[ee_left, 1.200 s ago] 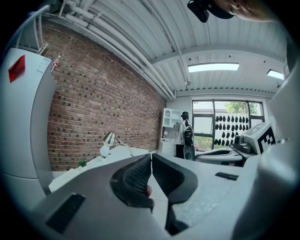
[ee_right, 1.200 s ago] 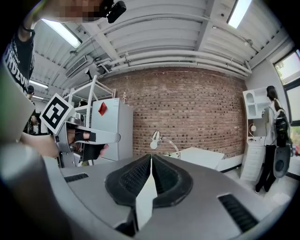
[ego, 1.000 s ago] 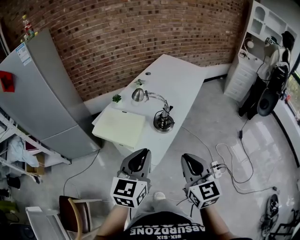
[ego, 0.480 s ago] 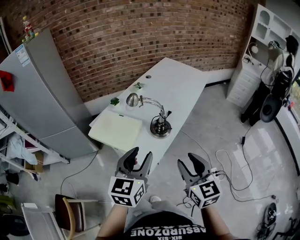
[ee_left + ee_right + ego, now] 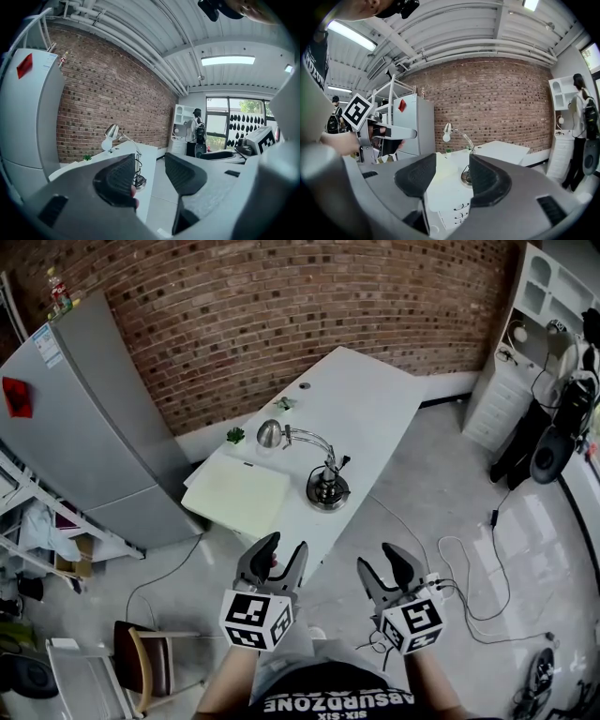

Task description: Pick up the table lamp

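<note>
A silver table lamp (image 5: 323, 479) with a curved neck and a round base stands on the white table (image 5: 366, 409); it also shows as the lamp (image 5: 123, 150) and the lamp (image 5: 459, 140) in the gripper views. My left gripper (image 5: 281, 559) and right gripper (image 5: 392, 563) hang over the floor, short of the table's near end and well apart from the lamp. The jaws of both have just been opening and stand open, nothing between them.
A pale board (image 5: 239, 495) lies on the table's near-left part, small green plants (image 5: 234, 435) behind it. A grey fridge (image 5: 89, 418) stands left, a chair (image 5: 141, 662) lower left. Cables (image 5: 469, 568) trail on the floor at right. A person (image 5: 562, 418) stands by the white shelves.
Both grippers went from shut to open. The table and lamp have shifted only slightly in the head view.
</note>
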Motion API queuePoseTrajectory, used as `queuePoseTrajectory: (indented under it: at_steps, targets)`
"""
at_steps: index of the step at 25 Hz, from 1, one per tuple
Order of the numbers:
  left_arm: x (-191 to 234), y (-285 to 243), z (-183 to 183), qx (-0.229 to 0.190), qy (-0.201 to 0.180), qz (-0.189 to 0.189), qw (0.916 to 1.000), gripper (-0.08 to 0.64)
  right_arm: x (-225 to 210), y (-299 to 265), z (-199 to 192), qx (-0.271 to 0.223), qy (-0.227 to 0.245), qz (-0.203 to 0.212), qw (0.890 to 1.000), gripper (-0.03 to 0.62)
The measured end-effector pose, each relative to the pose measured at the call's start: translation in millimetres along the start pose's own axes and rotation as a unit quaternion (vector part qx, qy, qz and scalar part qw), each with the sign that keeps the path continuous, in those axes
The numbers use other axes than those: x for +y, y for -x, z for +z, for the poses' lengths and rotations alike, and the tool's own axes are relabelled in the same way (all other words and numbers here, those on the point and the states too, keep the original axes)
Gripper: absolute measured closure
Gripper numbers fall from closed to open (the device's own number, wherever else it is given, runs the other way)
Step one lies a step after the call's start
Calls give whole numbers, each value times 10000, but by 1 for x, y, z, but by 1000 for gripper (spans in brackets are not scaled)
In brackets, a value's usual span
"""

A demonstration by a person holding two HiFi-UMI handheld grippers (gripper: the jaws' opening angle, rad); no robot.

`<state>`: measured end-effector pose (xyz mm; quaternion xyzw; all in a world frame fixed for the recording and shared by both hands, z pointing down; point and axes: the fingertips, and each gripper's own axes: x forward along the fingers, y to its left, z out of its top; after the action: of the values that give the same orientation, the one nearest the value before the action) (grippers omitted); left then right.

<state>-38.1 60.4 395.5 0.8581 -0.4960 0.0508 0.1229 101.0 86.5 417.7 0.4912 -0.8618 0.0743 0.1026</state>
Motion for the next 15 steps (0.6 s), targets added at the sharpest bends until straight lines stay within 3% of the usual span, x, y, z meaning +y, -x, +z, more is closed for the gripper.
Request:
queuePoseTrajectory:
  at_steps: [15]
  targets:
    - [38, -62, 10, 32, 386, -264, 9989, 379, -29, -64, 4, 230, -45, -85, 9997, 385]
